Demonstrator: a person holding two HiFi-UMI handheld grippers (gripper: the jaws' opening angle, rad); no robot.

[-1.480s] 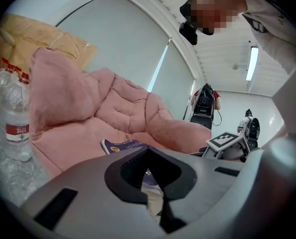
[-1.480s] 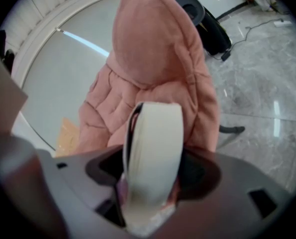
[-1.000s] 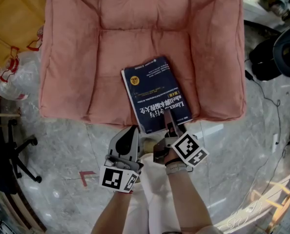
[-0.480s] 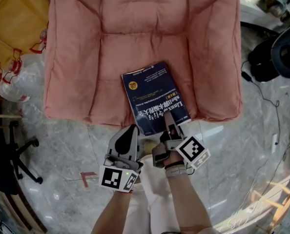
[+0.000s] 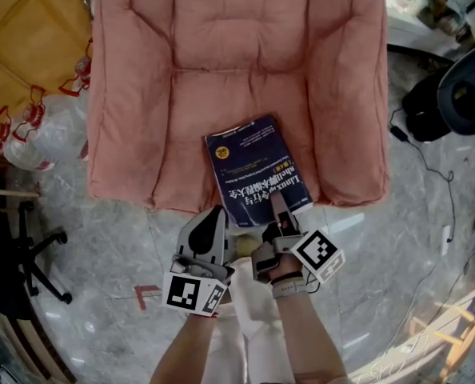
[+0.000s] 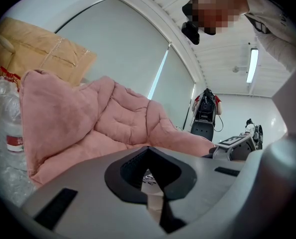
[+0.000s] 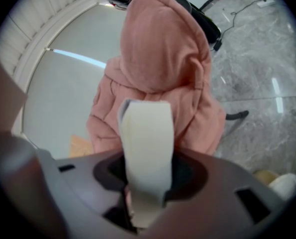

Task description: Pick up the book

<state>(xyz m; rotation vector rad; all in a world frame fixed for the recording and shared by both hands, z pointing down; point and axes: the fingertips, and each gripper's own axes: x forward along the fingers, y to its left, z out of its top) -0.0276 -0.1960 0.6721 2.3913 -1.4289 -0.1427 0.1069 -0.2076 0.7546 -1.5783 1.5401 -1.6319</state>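
A dark blue book (image 5: 252, 162) with white print lies on the front of a pink cushion (image 5: 237, 54), and its near end juts over the cushion's front edge. My right gripper (image 5: 279, 208) is shut on that near end. The book's cream page edge (image 7: 145, 143) stands between the jaws of the right gripper (image 7: 145, 183) in the right gripper view, with the pink cushion (image 7: 163, 49) behind it. My left gripper (image 5: 212, 221) hangs just left of the book, in front of the cushion, its jaws together and holding nothing. The left gripper (image 6: 150, 183) faces the cushion (image 6: 88, 133).
A yellow padded bag (image 5: 29, 30) and a pack of plastic bottles (image 5: 37, 134) lie left of the cushion. A black office chair (image 5: 453, 94) and a cable (image 5: 429, 166) are on the right. A chair base (image 5: 21, 254) and a red floor mark (image 5: 145, 294) sit on the grey marble floor.
Both grippers have risen a little. The right gripper keeps its hold on the book's near end, which has come up slightly off the cushion's front edge.
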